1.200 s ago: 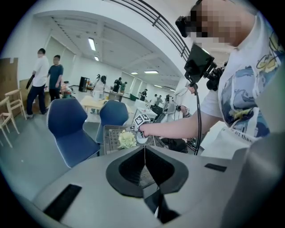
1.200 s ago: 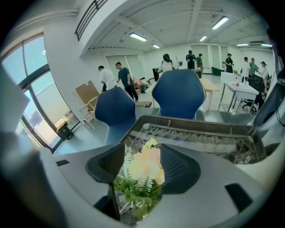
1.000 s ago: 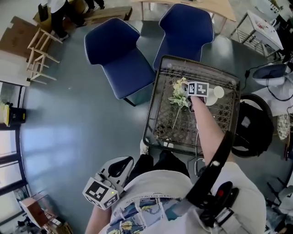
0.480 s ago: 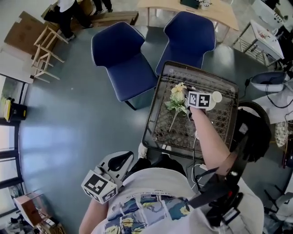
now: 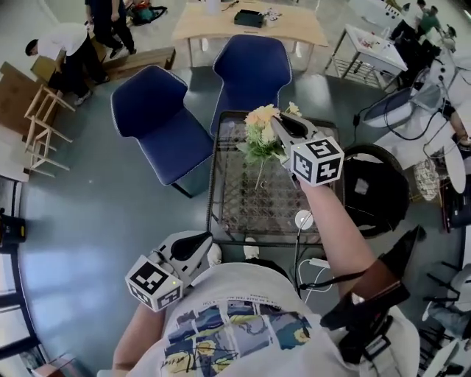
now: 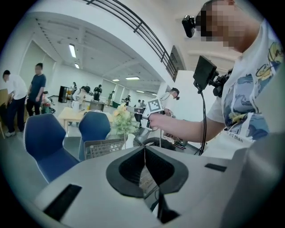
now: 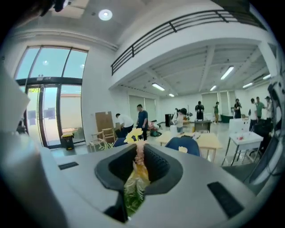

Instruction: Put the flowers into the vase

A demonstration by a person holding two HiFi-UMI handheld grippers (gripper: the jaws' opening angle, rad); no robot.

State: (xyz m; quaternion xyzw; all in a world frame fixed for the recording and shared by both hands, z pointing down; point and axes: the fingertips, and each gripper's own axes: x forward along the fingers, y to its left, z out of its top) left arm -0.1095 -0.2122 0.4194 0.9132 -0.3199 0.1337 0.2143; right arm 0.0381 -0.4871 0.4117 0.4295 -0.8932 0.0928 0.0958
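Note:
A bunch of pale yellow and green flowers (image 5: 261, 134) hangs high above the wire-mesh table (image 5: 228, 213), its stem pointing down. My right gripper (image 5: 275, 121) is shut on the bunch; in the right gripper view the petals and leaves (image 7: 136, 178) fill the gap between its jaws (image 7: 139, 149). A small white vase (image 5: 303, 219) stands on the table's near part, below my right forearm. My left gripper (image 5: 204, 243) is low at my left side, shut with nothing in it (image 6: 144, 149). The left gripper view also shows the flowers (image 6: 121, 121) and the vase (image 6: 129, 140).
Two blue chairs (image 5: 151, 121) (image 5: 254, 70) stand beyond the table, with a wooden table (image 5: 250, 22) behind them. A black round seat (image 5: 375, 188) is right of the table, with cables near it. People stand at the room's far side.
My right gripper has lifted the flowers off the mesh table and up toward my head. My left gripper has risen a little at my side.

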